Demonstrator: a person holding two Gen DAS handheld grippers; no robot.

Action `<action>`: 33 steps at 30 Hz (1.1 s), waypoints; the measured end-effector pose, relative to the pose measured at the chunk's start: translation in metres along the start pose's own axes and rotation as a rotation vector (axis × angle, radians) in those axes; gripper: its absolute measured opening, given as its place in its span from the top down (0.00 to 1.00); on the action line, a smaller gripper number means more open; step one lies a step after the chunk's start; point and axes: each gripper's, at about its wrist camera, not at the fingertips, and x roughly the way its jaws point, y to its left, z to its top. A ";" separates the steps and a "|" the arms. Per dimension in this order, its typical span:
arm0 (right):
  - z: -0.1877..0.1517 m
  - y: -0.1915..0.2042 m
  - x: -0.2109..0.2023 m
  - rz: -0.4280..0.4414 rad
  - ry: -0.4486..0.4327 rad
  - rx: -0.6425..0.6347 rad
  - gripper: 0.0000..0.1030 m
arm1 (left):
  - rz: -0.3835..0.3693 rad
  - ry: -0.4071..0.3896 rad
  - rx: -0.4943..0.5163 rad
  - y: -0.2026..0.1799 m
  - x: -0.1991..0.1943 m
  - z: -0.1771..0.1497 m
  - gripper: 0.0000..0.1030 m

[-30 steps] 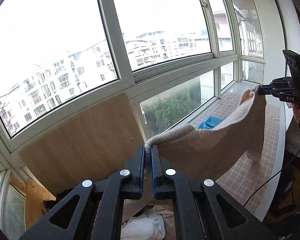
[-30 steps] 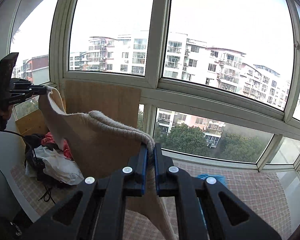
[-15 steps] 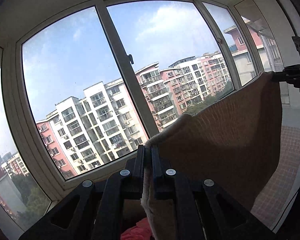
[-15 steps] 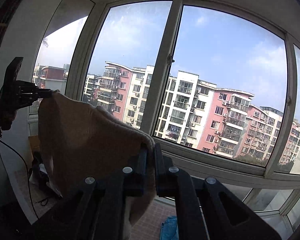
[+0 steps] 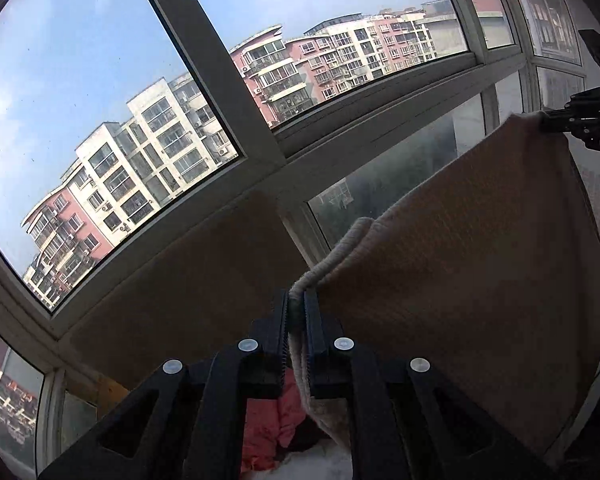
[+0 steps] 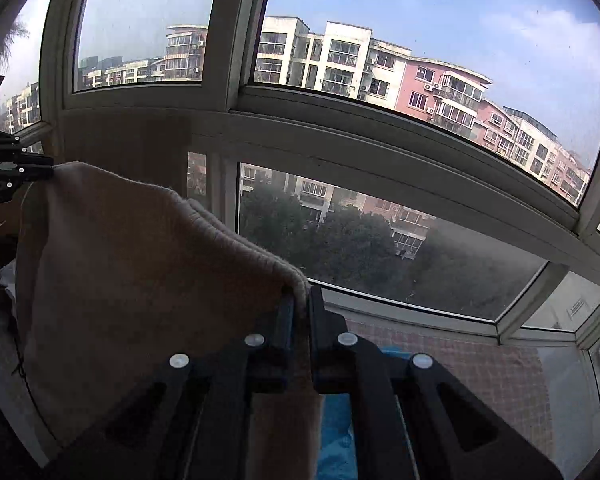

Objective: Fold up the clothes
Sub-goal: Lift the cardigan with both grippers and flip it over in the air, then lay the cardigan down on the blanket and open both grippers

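Note:
A beige knit garment point(image 5: 480, 260) hangs spread in the air between both grippers, in front of a big window. My left gripper point(image 5: 297, 308) pinches one ribbed corner of it; its jaws are opening a little, with the knit edge still pressed between them. At the far right of the left wrist view my right gripper point(image 5: 548, 118) holds the opposite corner. In the right wrist view the right gripper point(image 6: 302, 304) is shut on the garment point(image 6: 140, 260), which drapes away to the left gripper point(image 6: 48, 170) at the left edge.
Grey window frames point(image 6: 340, 136) fill the background, with apartment blocks outside. A wooden board point(image 5: 204, 280) leans under the sill. Red clothing point(image 5: 272, 420) lies below the left gripper. A blue item point(image 6: 336, 432) lies on the checkered surface point(image 6: 460, 360).
Both grippers tipped downward from the sky toward the lower panes and the board. The garment stayed stretched between them. The gap in the left gripper has widened slightly.

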 end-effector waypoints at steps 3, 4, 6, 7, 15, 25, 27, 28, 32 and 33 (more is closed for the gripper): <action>-0.028 -0.007 0.126 0.009 0.234 0.060 0.90 | -0.054 0.199 0.030 -0.031 0.139 -0.021 0.76; -0.043 -0.009 0.144 0.037 0.272 0.081 0.90 | -0.087 0.255 0.038 -0.039 0.170 -0.036 0.75; -0.072 -0.016 0.171 0.077 0.329 0.110 0.90 | -0.154 0.316 0.023 -0.049 0.209 -0.069 0.75; -0.085 -0.021 0.174 0.074 0.334 0.106 0.90 | -0.191 0.347 0.014 -0.053 0.227 -0.085 0.76; -0.178 -0.047 0.181 0.114 0.476 0.171 0.76 | -0.353 0.566 -0.117 -0.093 0.270 -0.222 0.66; -0.167 -0.049 0.216 0.163 0.462 0.174 0.72 | -0.370 0.583 -0.184 -0.116 0.283 -0.224 0.95; -0.161 -0.040 0.229 0.158 0.472 0.133 0.71 | -0.325 0.565 -0.173 -0.114 0.276 -0.219 0.96; -0.159 -0.036 0.234 0.152 0.473 0.113 0.71 | -0.294 0.553 -0.166 -0.111 0.271 -0.216 0.96; -0.147 -0.025 0.250 0.130 0.464 0.057 0.71 | -0.097 0.519 -0.121 -0.080 0.250 -0.204 0.96; -0.143 -0.026 0.253 0.135 0.459 0.060 0.71 | -0.052 0.519 -0.114 -0.073 0.246 -0.202 0.94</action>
